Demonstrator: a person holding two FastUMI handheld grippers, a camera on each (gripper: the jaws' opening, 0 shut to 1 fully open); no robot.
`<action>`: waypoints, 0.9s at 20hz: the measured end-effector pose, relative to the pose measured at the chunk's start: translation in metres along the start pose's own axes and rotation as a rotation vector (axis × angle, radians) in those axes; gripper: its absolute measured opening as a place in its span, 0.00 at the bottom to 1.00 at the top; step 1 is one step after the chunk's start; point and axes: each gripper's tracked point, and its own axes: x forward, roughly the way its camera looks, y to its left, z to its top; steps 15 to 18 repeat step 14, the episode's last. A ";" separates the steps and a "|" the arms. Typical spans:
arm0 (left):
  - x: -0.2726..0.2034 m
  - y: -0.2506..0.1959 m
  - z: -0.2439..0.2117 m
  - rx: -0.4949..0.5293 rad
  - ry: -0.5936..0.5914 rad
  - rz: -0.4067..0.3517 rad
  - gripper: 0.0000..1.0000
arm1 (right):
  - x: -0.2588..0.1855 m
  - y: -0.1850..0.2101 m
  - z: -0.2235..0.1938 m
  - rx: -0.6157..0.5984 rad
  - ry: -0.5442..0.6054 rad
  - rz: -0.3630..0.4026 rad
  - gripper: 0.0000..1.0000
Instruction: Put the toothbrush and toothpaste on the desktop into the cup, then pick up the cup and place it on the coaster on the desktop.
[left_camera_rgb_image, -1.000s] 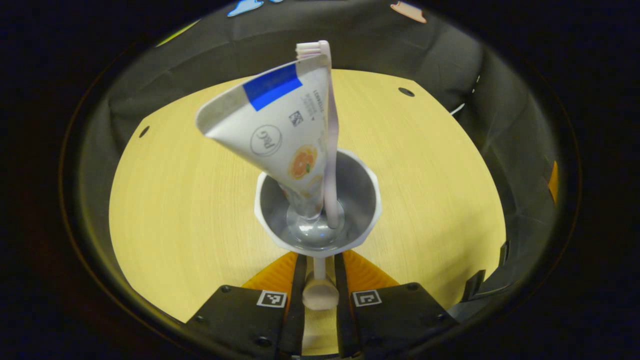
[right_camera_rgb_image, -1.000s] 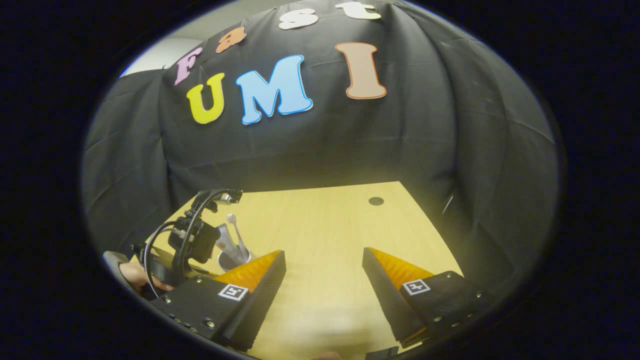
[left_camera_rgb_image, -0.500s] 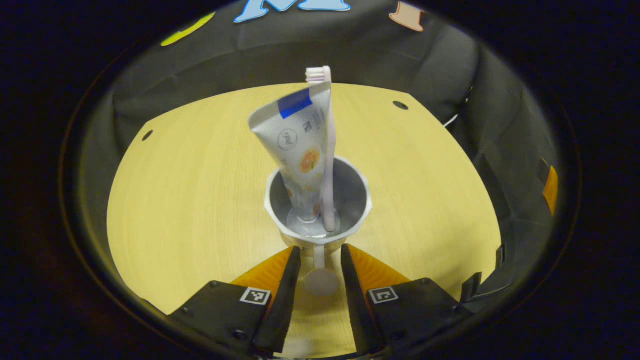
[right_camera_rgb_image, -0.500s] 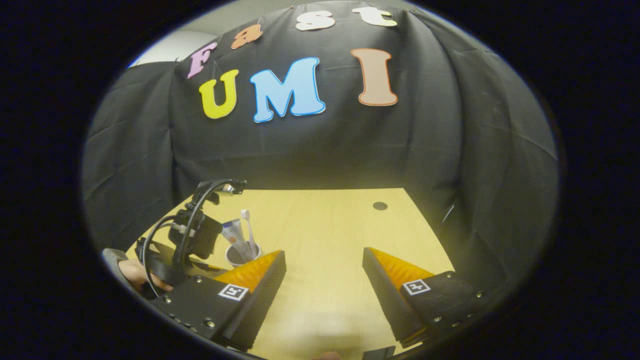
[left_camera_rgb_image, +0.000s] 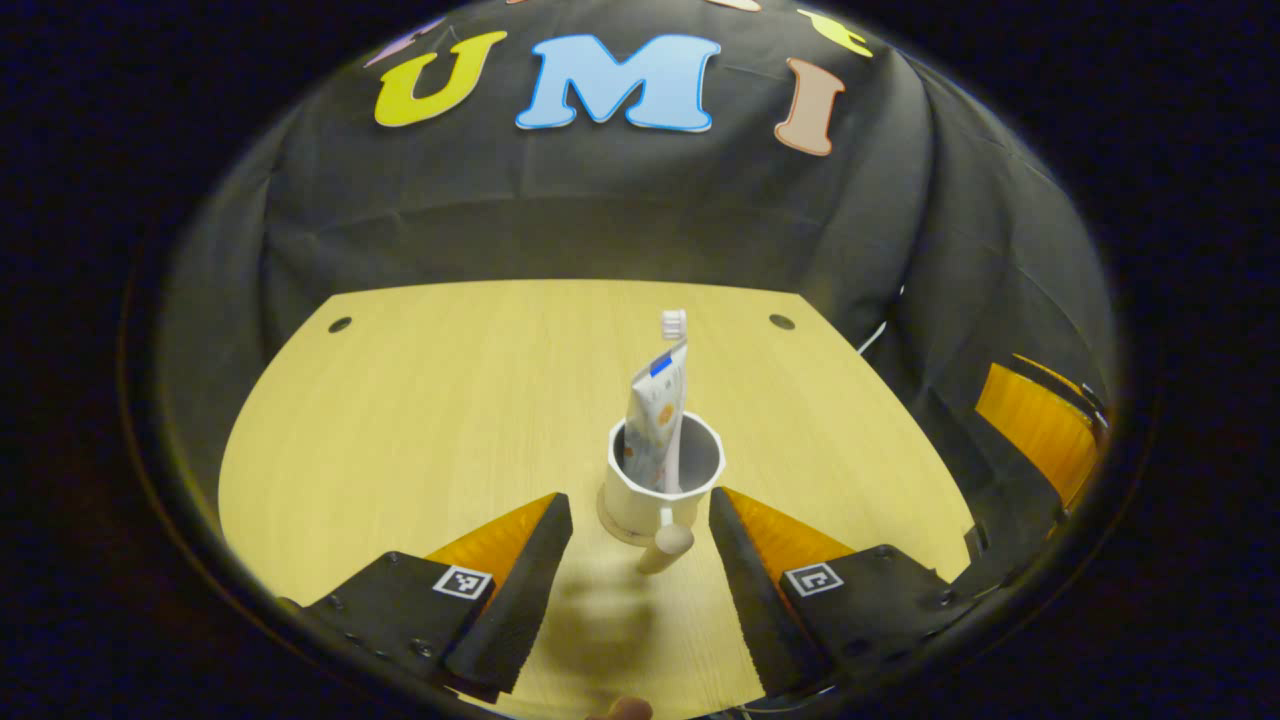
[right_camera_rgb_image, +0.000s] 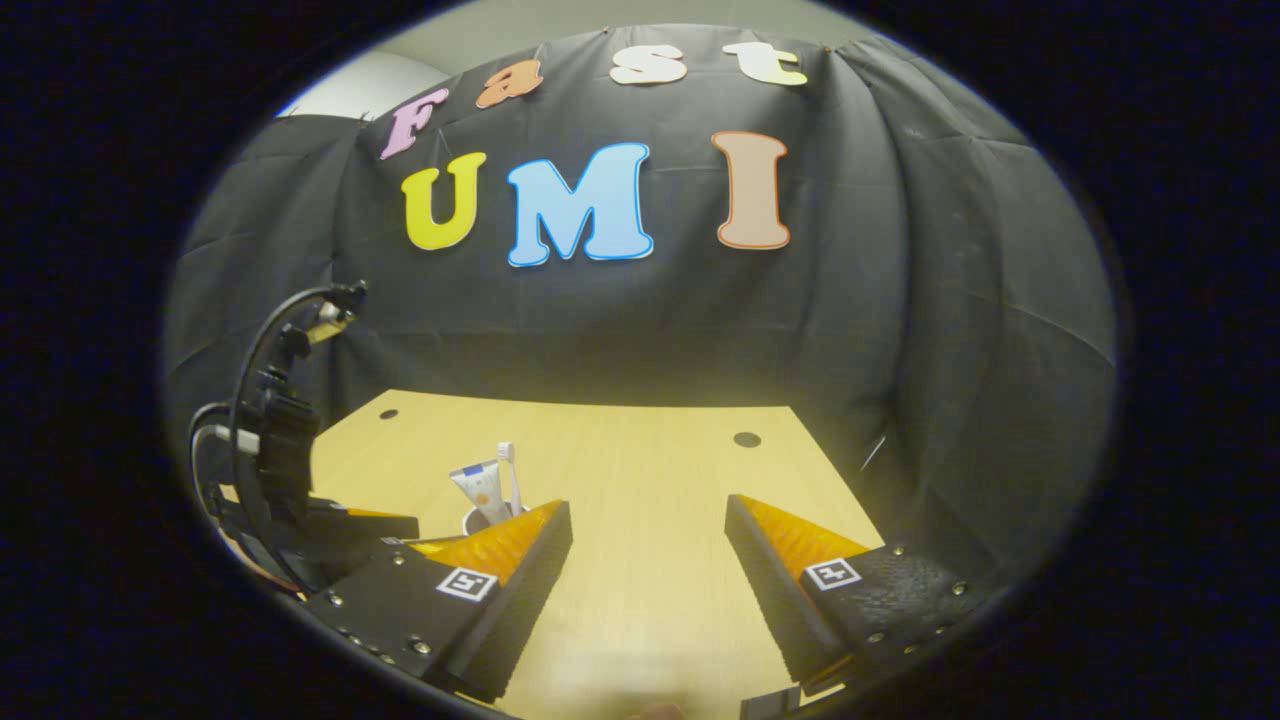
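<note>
A white cup (left_camera_rgb_image: 655, 490) stands upright on the wooden desktop (left_camera_rgb_image: 420, 400), with a toothpaste tube (left_camera_rgb_image: 655, 420) and a pale toothbrush (left_camera_rgb_image: 673, 330) leaning inside it. Its knobbed handle (left_camera_rgb_image: 672, 540) points toward me. My left gripper (left_camera_rgb_image: 637, 500) is open, a finger on either side of the handle and clear of it. A thin pale edge shows under the cup's base; I cannot tell if it is the coaster. In the right gripper view the cup (right_camera_rgb_image: 475, 520) sits at the left beside the left gripper (right_camera_rgb_image: 340, 525). My right gripper (right_camera_rgb_image: 647, 507) is open and holds nothing.
Black cloth walls close in the desk at the back and on both sides. Small dark holes (left_camera_rgb_image: 781, 322) mark the desktop's far corners. An orange finger of the right gripper (left_camera_rgb_image: 1035, 425) shows at the right edge of the left gripper view.
My left gripper has let go of the cup's handle, opened wide and drawn back and up. The cup now stands by itself. The right gripper has stayed open, tilting up slightly.
</note>
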 end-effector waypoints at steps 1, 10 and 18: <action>-0.008 0.003 0.010 0.006 -0.047 0.000 0.90 | -0.003 0.003 0.002 -0.004 -0.008 -0.008 0.96; -0.102 0.009 0.080 0.130 -0.442 0.094 0.92 | -0.031 0.024 0.030 -0.033 -0.106 -0.061 0.96; -0.123 0.003 0.089 0.125 -0.527 0.120 0.92 | -0.040 0.025 0.040 -0.046 -0.149 -0.042 0.96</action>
